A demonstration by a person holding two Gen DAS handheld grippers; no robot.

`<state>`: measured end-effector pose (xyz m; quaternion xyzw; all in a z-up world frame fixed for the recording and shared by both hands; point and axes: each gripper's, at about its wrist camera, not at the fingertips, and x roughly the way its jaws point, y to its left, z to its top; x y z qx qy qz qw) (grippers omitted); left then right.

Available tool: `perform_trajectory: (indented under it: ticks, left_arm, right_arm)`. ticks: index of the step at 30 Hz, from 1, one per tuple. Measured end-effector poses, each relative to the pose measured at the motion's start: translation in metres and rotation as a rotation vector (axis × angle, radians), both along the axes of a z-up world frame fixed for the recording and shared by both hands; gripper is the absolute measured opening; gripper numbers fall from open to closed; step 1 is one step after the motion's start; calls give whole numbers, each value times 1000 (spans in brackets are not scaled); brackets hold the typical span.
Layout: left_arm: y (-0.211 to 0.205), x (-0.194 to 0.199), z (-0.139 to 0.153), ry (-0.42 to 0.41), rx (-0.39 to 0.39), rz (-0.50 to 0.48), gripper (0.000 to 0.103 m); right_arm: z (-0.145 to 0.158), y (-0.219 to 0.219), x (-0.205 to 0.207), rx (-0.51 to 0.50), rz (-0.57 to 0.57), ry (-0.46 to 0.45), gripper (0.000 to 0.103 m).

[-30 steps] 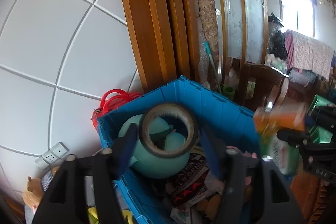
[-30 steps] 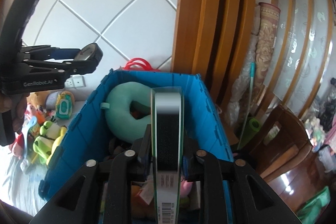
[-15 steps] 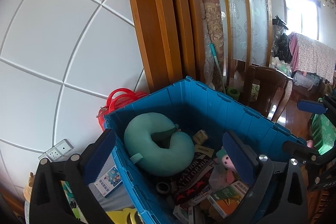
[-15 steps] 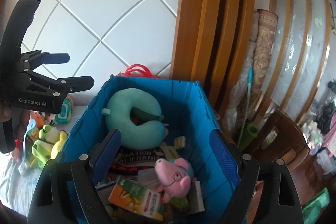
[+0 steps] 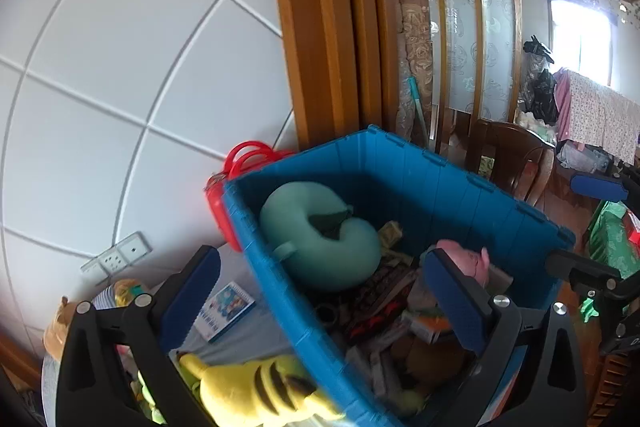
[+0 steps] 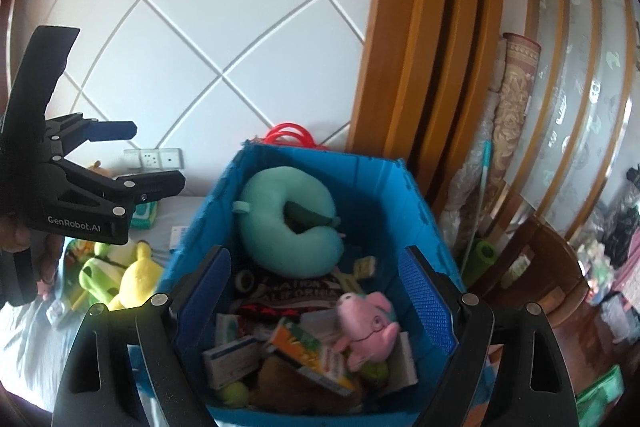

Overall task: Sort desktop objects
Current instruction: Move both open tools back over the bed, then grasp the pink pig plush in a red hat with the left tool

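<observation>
A blue bin (image 5: 440,179) (image 6: 384,187) holds a teal neck pillow (image 5: 320,251) (image 6: 288,223), a pink pig plush (image 6: 368,323), a tape roll (image 5: 326,313) (image 6: 243,281), an orange-green box (image 6: 312,351) and other small boxes. My left gripper (image 5: 324,291) is open and straddles the bin's left wall with nothing in it. It also shows at the left of the right wrist view as the left gripper (image 6: 156,155). My right gripper (image 6: 318,295) hangs open over the bin, holding nothing. A yellow plush (image 5: 248,387) (image 6: 136,275) lies on the grey cloth left of the bin.
A booklet (image 5: 226,311), a green frog plush (image 6: 100,267) and a tissue pack (image 6: 144,219) lie on the cloth left of the bin. Red handles (image 5: 248,155) stick up behind it. Wall sockets (image 5: 116,255) sit low on the tiled wall. A wooden chair (image 5: 516,159) stands to the right.
One second ago the left gripper held the tape roll and the right one a box. Both opened and the items now lie in the bin. The left gripper has shifted left.
</observation>
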<state>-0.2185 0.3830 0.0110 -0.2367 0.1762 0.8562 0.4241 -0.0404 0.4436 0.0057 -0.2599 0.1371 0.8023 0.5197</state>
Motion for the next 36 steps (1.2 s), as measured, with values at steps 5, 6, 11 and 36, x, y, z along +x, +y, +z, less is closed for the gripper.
perform_trajectory:
  ticks: [5,6,11,36]
  left_arm:
    - [-63,-4,-4,-10,5,14,103]
    - [-77,-5,-5,-12,6,16,103]
    - [-144,-12,-15,-28,4,31,103]
    - [-391,-95,-152,-220,-76,323,103]
  right_arm:
    - [8,-39,-47,4,9,-4,87]
    - [9,-48,-57,5,10,-4,87]
    - [14,-88,-109,7,21,-9,87]
    - [-86,-156,-341,-151,267,-92,87]
